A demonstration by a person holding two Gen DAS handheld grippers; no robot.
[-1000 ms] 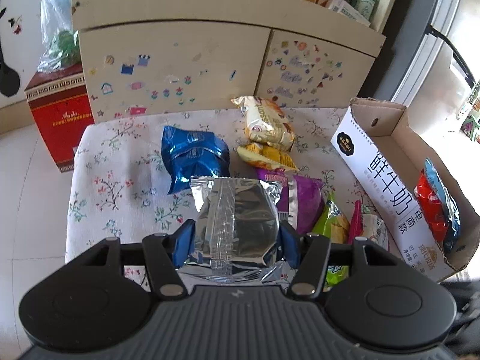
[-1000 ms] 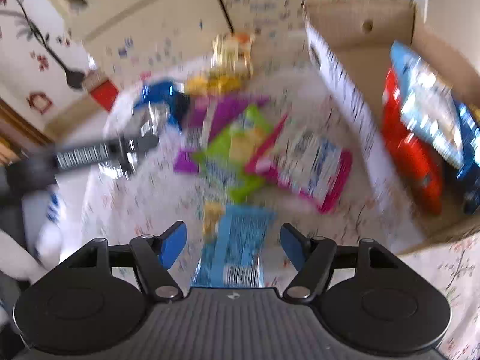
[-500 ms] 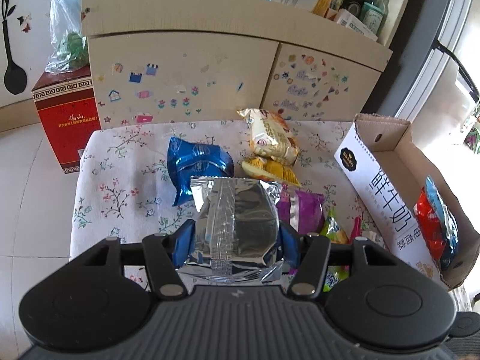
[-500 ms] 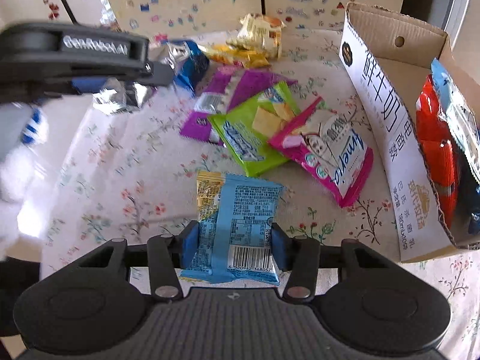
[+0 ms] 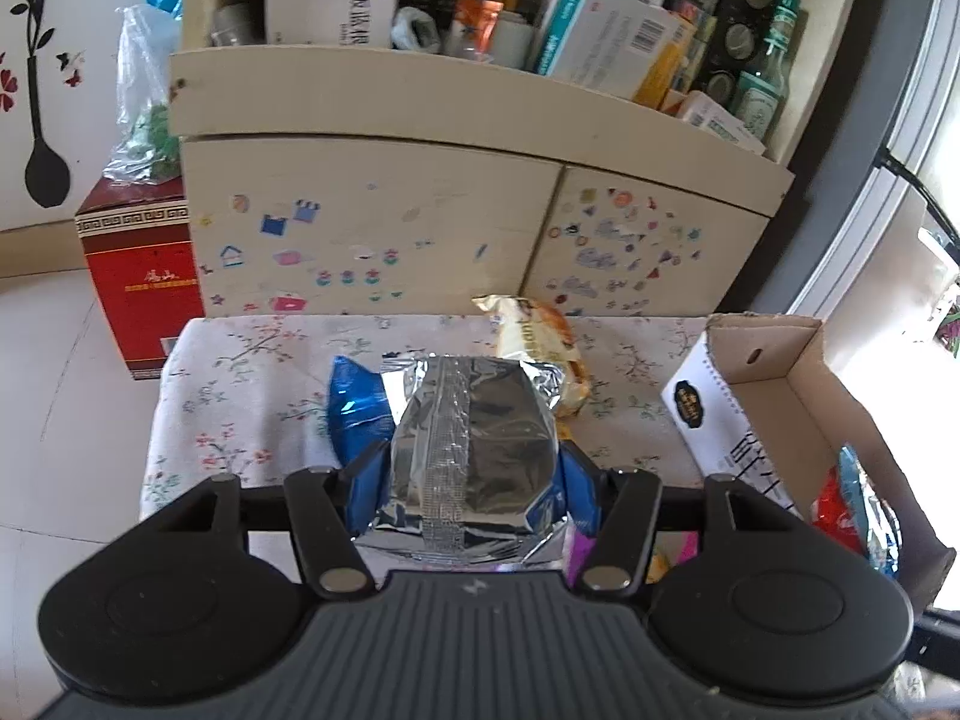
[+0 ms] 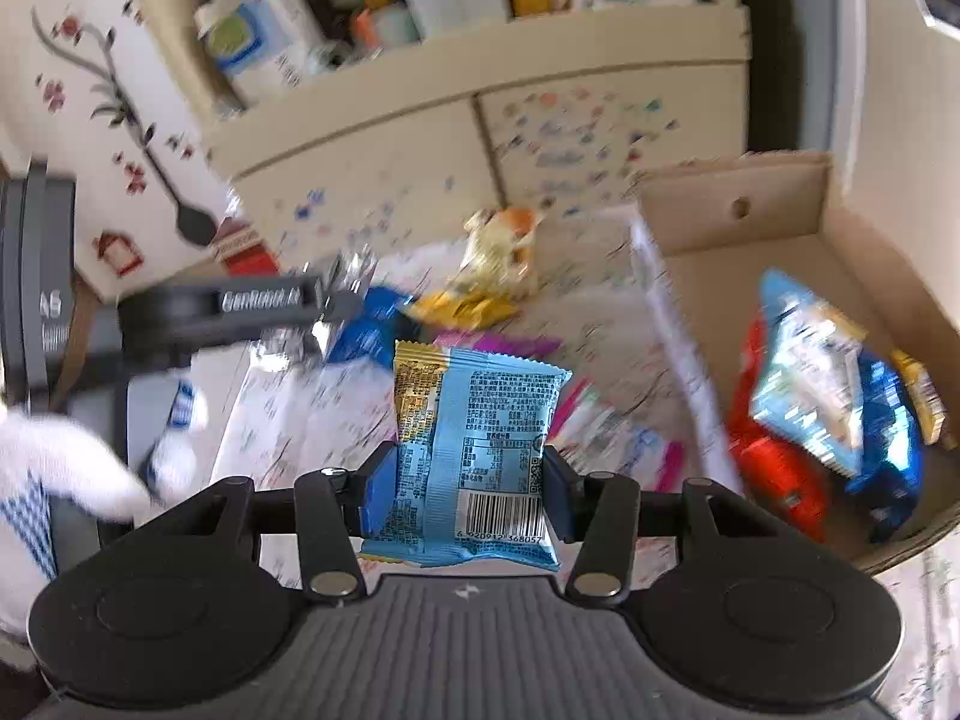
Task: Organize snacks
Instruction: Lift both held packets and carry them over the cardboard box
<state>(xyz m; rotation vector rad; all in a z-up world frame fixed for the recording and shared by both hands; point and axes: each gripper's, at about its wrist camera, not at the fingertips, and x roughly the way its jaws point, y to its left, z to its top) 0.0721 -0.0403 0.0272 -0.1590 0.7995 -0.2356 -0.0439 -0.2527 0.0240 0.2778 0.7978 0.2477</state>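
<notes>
My left gripper [image 5: 471,474] is shut on a silver foil snack bag [image 5: 471,438] and holds it above the flowered tablecloth [image 5: 240,396]. My right gripper [image 6: 462,492] is shut on a light blue snack packet [image 6: 474,438], lifted off the table. A cardboard box [image 5: 774,360] stands at the right; in the right wrist view the box [image 6: 750,228] holds a red bag [image 6: 774,462] and blue bags [image 6: 822,372]. A blue bag [image 5: 351,402] and a yellow bag [image 5: 534,330] lie on the cloth behind the silver bag. The left gripper shows blurred in the right wrist view [image 6: 240,306].
A cream cabinet [image 5: 420,228] with stickers stands behind the table, its top shelf crowded with boxes and bottles. A red box [image 5: 144,282] sits on the floor at the left. Purple and pink packets [image 6: 600,420] lie blurred on the cloth near the box.
My right gripper shut on the light blue packet and lifted it off the table. My left gripper rose and pulled back with the silver bag; both views now tilt up toward the cabinet.
</notes>
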